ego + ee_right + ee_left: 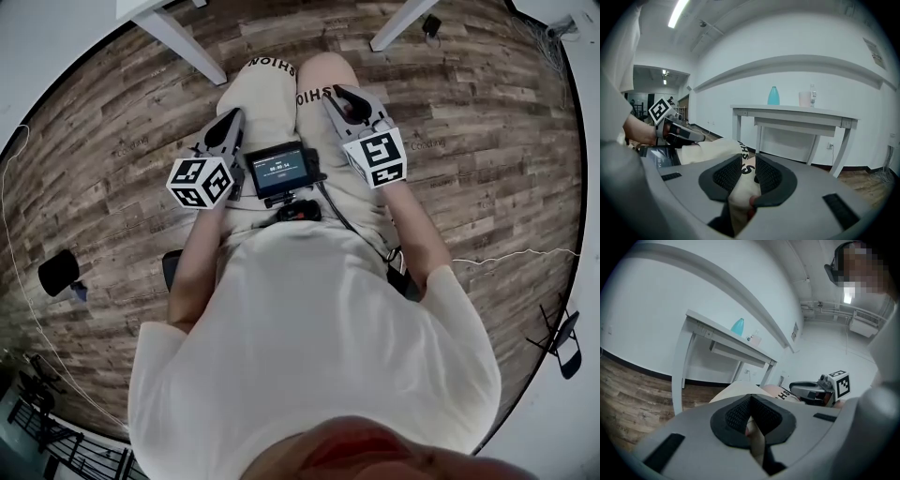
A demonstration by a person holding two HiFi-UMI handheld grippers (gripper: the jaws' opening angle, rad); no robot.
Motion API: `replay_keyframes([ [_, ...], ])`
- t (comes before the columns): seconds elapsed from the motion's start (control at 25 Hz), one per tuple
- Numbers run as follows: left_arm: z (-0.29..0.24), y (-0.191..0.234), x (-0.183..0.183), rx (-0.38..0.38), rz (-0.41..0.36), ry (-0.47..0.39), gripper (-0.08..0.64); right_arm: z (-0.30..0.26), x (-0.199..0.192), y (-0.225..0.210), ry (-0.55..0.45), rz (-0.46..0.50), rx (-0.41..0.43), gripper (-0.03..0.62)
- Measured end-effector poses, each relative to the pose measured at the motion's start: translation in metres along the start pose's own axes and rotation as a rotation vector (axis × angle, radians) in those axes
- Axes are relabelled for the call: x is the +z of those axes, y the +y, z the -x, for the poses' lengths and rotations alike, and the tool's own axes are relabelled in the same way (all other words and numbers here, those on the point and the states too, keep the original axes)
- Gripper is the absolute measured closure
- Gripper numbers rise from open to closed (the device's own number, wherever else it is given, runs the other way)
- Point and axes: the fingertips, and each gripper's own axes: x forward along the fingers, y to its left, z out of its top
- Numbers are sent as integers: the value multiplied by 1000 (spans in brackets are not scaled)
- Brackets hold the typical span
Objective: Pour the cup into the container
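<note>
A teal cup (773, 95) stands on a white table (797, 112) across the room, with a pale container (805, 99) just right of it. In the left gripper view the teal cup (738, 327) and the container (755, 340) are small and far off. Both grippers rest over the seated person's thighs, far from the table. My left gripper (228, 127) has its pads meeting at the tips (750, 399), with nothing held. My right gripper (341, 96) keeps a narrow gap (749, 161) through which only the shorts show.
A small screen device (280, 169) sits on the lap between the grippers. White table legs (183, 42) stand on the wood floor (469, 122) ahead of the knees. A clear bottle (813, 97) stands beside the container. Cables trail over the floor.
</note>
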Motion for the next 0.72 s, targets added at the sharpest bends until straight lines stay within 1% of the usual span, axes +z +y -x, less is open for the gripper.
replay_keyframes([
  [0.2, -6, 9, -6, 48, -8, 36, 549, -4, 0, 2, -8, -11, 17, 503],
  [0.32, -10, 10, -5, 63, -32, 44, 549, -5, 3, 1, -19, -13, 19, 503],
  [0.48, -7, 11, -10, 64, -16, 48, 549, -4, -1, 2, -18, -32, 20, 503],
  [0.72, -6, 9, -12, 58, -27, 53, 549, -3, -6, 2, -9, -47, 14, 503],
])
